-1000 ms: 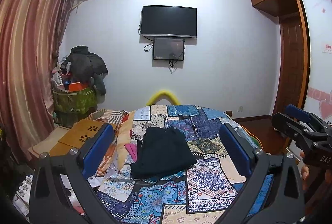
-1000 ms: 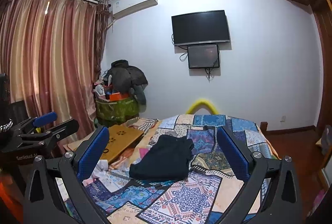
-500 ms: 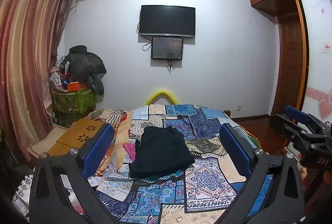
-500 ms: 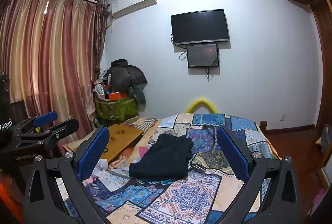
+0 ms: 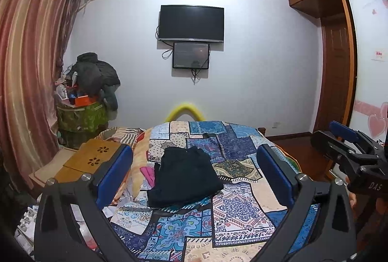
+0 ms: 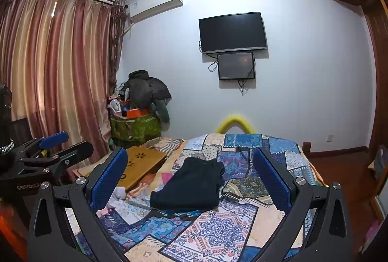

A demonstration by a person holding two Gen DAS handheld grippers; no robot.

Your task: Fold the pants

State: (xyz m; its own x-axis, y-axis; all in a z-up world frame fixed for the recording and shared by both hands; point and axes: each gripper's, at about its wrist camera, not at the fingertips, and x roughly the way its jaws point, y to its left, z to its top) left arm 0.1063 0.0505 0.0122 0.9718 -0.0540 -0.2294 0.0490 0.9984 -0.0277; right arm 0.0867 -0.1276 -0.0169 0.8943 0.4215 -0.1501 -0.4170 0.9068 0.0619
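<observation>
The dark pants (image 5: 185,177) lie as a compact folded bundle at centre frame on the patchwork quilt (image 5: 237,208), so I judge the folding done (or nearly). I hold both tools back and raised, clear of the cloth. My left gripper (image 5: 194,179) and right gripper (image 6: 190,180) both gape wide, blue pads (image 6: 109,179) well apart, gripping and touching nothing.

Both claws, the left claw (image 5: 194,174) and right claw (image 6: 190,179), hung spread wide above the bed (image 5: 232,208), air between them and the folded pants (image 5: 184,177) at 12 o'clock. A wooden lap desk (image 5: 94,160) crowded 10 o'clock.
</observation>
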